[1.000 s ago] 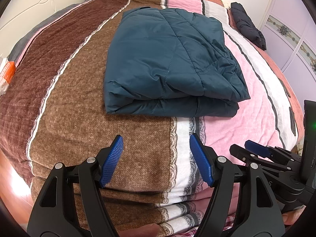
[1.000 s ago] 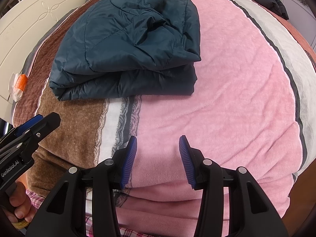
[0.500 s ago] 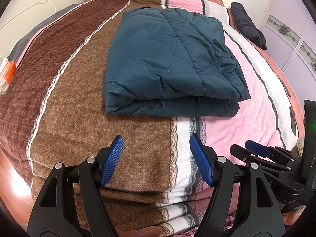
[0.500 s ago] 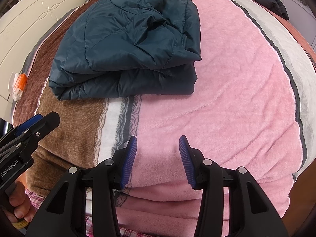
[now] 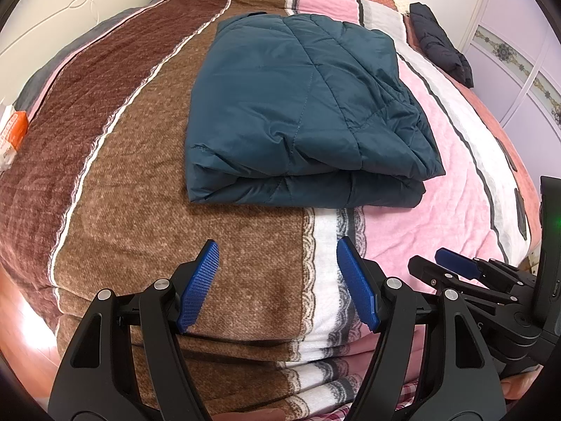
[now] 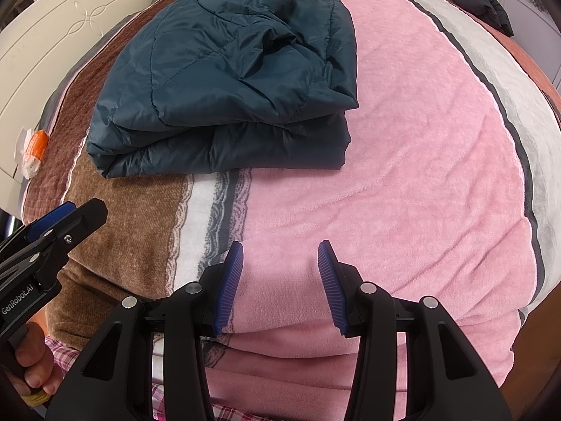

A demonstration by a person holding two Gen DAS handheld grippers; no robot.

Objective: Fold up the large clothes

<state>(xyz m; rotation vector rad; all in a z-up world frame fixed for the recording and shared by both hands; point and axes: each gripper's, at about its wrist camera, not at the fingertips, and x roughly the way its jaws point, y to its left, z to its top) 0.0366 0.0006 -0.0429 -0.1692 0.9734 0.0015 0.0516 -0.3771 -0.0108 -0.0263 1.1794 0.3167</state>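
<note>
We see a teal quilted jacket [image 5: 301, 112] folded into a thick rectangle; our left gripper [image 5: 277, 280] and right gripper [image 6: 280, 280] gape empty.

jacket [image 5: 301, 112] | teal, quilted | folded flat | on striped blanket [image 5: 140, 210]

black hand-held gripper [image 5: 277, 280], blue ribbed pads [image 5: 198, 284]

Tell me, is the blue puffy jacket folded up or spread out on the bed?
Folded. The blue puffy jacket lies as a thick, stacked bundle on the bed, its layers showing along the near edge.
</note>
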